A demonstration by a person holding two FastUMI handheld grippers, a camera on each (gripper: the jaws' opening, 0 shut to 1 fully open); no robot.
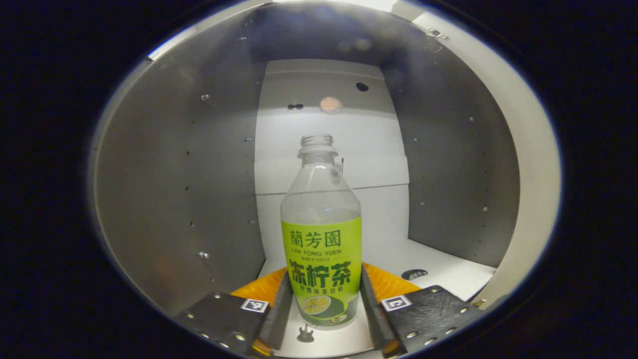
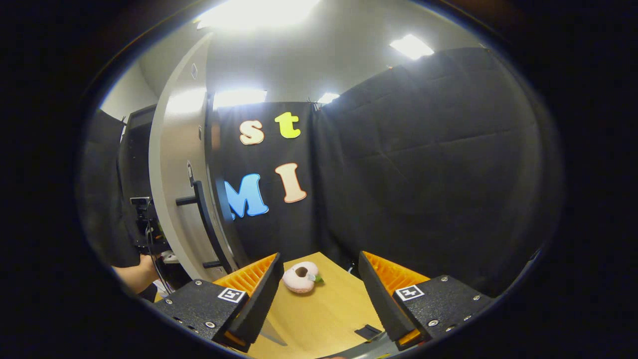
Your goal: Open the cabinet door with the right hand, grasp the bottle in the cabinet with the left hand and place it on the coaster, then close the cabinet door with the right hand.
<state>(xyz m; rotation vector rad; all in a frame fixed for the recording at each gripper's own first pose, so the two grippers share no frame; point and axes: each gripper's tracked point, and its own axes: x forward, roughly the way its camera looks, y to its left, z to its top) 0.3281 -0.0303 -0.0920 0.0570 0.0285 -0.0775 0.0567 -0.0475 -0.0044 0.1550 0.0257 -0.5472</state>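
A clear, capless bottle [image 1: 321,234] with a green-yellow label stands upright on the white floor of the cabinet [image 1: 438,274]. My left gripper [image 1: 324,304] is inside the cabinet and shut on the bottle, one finger pressing each side of the label low down. The right gripper view has the cabinet door [image 2: 174,164] swung open at the left, seen nearly edge-on, with its dark bar handle [image 2: 202,214]. My right gripper [image 2: 319,294] hangs open over a wooden table [image 2: 324,319], to the right of the door and apart from the handle, holding nothing.
Grey cabinet side walls [image 1: 174,189] close in on both sides of the bottle, with a white back panel [image 1: 329,139] behind. A pink ring-shaped plush [image 2: 300,276] and a small dark flat piece [image 2: 369,331] lie on the table. A hand [image 2: 139,276] shows by the cabinet at lower left.
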